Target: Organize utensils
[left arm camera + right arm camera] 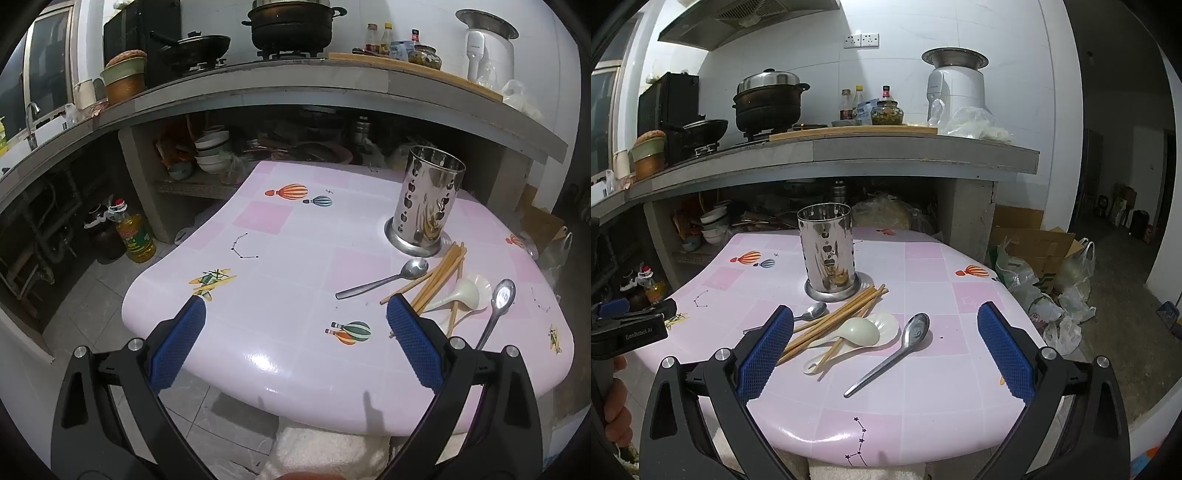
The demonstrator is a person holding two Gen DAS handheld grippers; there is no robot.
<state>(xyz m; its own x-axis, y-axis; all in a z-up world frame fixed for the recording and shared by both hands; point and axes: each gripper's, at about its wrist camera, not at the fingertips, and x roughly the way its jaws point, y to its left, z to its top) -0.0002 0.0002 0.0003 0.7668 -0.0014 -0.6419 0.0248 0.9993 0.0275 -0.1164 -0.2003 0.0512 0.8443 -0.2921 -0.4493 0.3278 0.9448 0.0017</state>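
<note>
On the pink table [295,240] stands a perforated steel utensil holder [432,199], upright at the far right. In front of it lie a metal spoon [384,278], a bundle of wooden chopsticks [439,277], two white ceramic spoons [465,291] and a second metal spoon [498,306]. My left gripper [297,301] hangs open over the table's near left part, with nothing between its blue pads. In the right wrist view the holder [827,251], chopsticks [838,317], white spoons [860,332] and the long metal spoon [894,350] lie ahead of my open, empty right gripper [886,308].
Behind the table runs a concrete counter [886,151] with pots, a wok and bottles; bowls sit stacked on the shelf below it [210,151]. An oil bottle [135,236] stands on the floor at left. A cardboard box and plastic bags [1045,280] crowd the right. A person's hand [617,424] shows at the left edge.
</note>
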